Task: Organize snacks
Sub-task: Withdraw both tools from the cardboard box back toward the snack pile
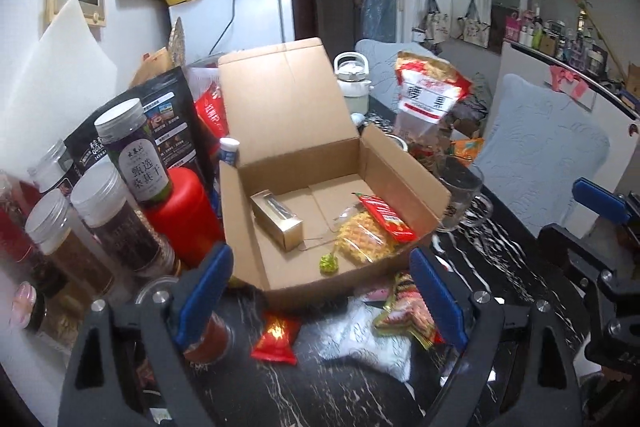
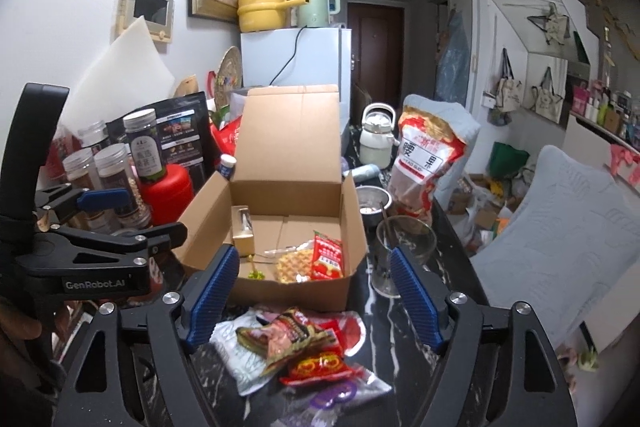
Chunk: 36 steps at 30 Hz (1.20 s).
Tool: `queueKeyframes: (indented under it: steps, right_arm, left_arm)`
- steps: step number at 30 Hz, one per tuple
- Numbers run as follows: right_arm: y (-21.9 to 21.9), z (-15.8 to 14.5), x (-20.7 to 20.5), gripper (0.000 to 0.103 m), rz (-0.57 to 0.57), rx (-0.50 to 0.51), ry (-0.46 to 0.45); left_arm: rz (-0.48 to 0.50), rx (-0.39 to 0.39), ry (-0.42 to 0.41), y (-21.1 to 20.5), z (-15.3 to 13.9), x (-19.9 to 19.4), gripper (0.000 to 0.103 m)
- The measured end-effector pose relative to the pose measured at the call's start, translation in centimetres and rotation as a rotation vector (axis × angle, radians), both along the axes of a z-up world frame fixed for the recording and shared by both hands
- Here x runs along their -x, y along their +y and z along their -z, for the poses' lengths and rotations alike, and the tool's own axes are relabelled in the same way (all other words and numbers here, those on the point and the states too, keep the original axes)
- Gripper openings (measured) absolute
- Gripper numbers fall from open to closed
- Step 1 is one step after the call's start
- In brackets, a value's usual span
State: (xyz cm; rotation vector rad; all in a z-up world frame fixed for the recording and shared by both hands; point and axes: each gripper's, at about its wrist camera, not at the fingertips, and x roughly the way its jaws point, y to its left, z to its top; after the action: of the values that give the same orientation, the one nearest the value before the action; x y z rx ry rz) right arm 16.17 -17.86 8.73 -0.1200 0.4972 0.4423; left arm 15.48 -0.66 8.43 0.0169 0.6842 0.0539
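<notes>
An open cardboard box (image 1: pixel 320 155) (image 2: pixel 280 195) sits on the dark marble table. Inside lie a gold carton (image 1: pixel 277 219) (image 2: pixel 243 233), a waffle pack (image 1: pixel 366 237) (image 2: pixel 294 265), a red sachet (image 1: pixel 385 215) (image 2: pixel 328 255) and a green candy (image 1: pixel 329 263) (image 2: pixel 256 273). Loose snack packets (image 2: pixel 300 343) lie in front of the box, a small red one (image 1: pixel 277 338) among them. My left gripper (image 1: pixel 320 299) is open and empty before the box; it also shows at the left of the right wrist view (image 2: pixel 132 215). My right gripper (image 2: pixel 314 301) is open and empty over the loose packets.
Jars (image 1: pixel 132 155) and a red container (image 1: pixel 182 215) stand left of the box. A glass mug (image 1: pixel 460 199) (image 2: pixel 404 251), a large nut bag (image 1: pixel 428 99) (image 2: pixel 428 167), a steel bowl (image 2: pixel 372 199) and a white kettle (image 2: pixel 376 135) stand to its right.
</notes>
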Motion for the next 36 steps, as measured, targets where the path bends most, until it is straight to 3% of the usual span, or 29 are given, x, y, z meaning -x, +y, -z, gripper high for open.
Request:
queueKeyframes:
  steps: [19,36]
  right_arm:
    - [-1.6,0.9,7.2,0.080,0.037,-0.008,-0.009]
    - [-4.3,6.3,7.6,0.080,0.152,-0.038,0.135]
  left_arm:
    - [0.074,-0.029,-0.032,-1.9,0.7,6.3,0.091]
    - [0.159,0.072,0.093,-3.6,6.0,5.4,0.091]
